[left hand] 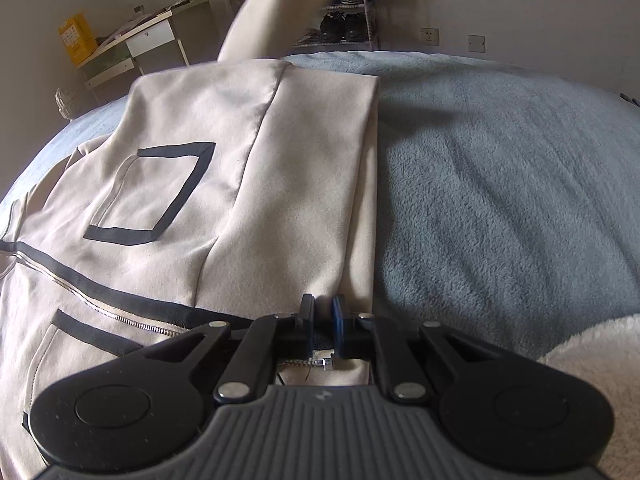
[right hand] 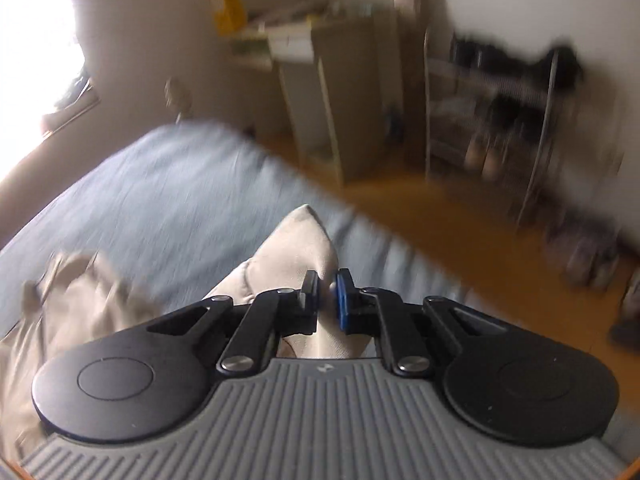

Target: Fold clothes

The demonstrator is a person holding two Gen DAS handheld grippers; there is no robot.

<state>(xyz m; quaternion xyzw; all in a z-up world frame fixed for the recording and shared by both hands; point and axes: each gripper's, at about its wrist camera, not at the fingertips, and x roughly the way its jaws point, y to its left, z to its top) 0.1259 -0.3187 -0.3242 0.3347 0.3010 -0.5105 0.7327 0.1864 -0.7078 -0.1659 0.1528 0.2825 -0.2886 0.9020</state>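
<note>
From the left wrist, the left gripper [left hand: 323, 316] has its jaws pinching the beige jacket [left hand: 168, 184], which lies spread on the blue-grey bed [left hand: 500, 168] toward its left edge. From the right wrist, blurred, the right gripper [right hand: 327, 294] apparently pinches a raised beige fold.

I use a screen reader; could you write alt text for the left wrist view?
The left gripper pinches the hem of a beige zip jacket spread on a blue-grey blanket, one side folded inward. A sleeve is lifted behind.
</note>
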